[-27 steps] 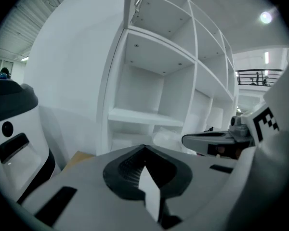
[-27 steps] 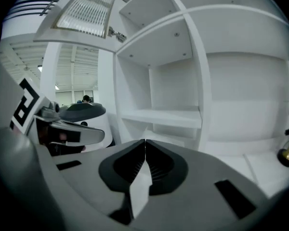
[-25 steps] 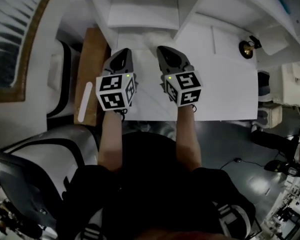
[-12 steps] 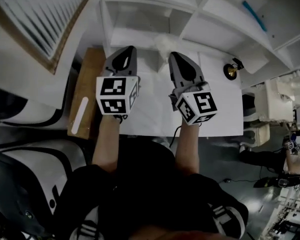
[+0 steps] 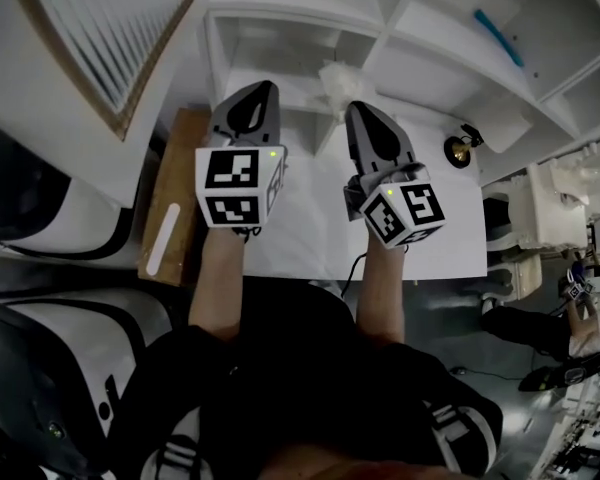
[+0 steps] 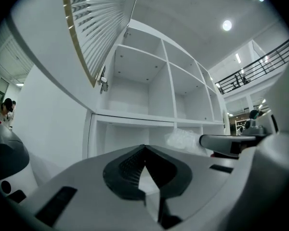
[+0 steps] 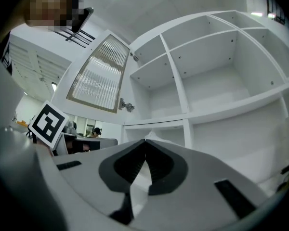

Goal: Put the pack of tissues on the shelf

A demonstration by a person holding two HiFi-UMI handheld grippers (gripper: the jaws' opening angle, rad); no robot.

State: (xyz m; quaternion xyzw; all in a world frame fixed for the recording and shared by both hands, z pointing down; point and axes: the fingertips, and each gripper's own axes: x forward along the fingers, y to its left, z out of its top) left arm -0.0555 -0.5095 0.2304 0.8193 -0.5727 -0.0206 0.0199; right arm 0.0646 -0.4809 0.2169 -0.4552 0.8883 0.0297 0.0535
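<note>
**A:** Where is the pack of tissues [image 5: 340, 76]?

**B:** At the tip of the right gripper [image 5: 358, 110], at its 12 o'clock in the head view. It is a crinkly, clear-wrapped bundle in front of the white shelf [image 5: 290, 10], near the upright divider between two lower compartments. Whether it touches a shelf board, I can't tell.

**A:** Is the right gripper gripping it?

**B:** Its jaws are pressed together. In the right gripper view a white peak of the pack stands right at their tips, so they pinch its thin edge. The left gripper view shows the pack touching the right gripper's nose.

**A:** And the left gripper [image 5: 263, 90]?

**B:** It is at the right one's 9 o'clock, just beside it, and it also points at the shelf. Its jaws are closed tip to tip, with nothing between them.

**A:** What lies below?

**B:** A white table [image 5: 310, 223] lies under both grippers. At the left gripper's 9 o'clock a wooden board [image 5: 180, 158] lies beside the table with a white strip on it. At the right gripper's 3 o'clock a small dark and brass-coloured object [image 5: 458, 148] stands on the table.

**A:** Anything above?

**B:** A ribbed door [image 5: 105, 33] in a wooden frame stands open at the left gripper's 10 o'clock. In the left gripper view a person [image 6: 5, 110] shows far off at 9 o'clock.
</note>
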